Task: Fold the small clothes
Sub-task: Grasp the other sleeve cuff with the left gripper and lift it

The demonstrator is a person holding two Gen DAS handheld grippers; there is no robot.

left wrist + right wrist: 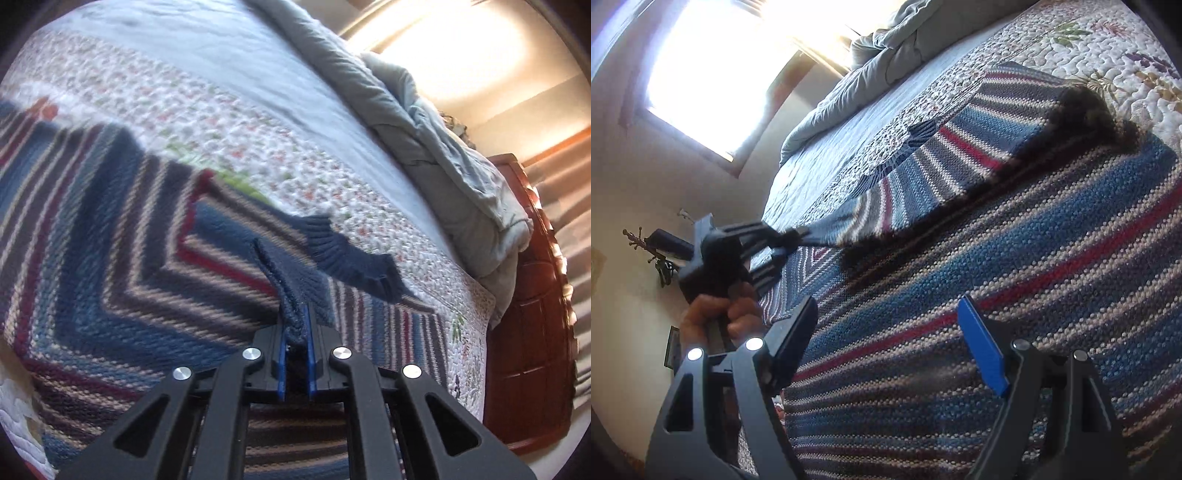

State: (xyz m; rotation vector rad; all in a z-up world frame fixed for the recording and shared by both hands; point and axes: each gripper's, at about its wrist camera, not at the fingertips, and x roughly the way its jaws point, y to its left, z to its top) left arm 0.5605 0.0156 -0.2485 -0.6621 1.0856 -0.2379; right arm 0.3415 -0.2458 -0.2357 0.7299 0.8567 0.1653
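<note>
Left hand-held gripper (295, 325) pinching sweater (110, 240) cuff — sleeve crosswise

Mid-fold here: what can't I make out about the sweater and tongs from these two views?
- Sweater: hem and far sleeve cut off by both views' edges; motion-blurred in the left view.
- Grasped edge: hidden inside the shut left tongs.
- Surface below the open right tongs: gap unclear.

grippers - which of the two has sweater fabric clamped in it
The left gripper: its blue pads are shut on a navy edge of the striped sweater. The right gripper hangs open over the knit, holding nothing.
</note>
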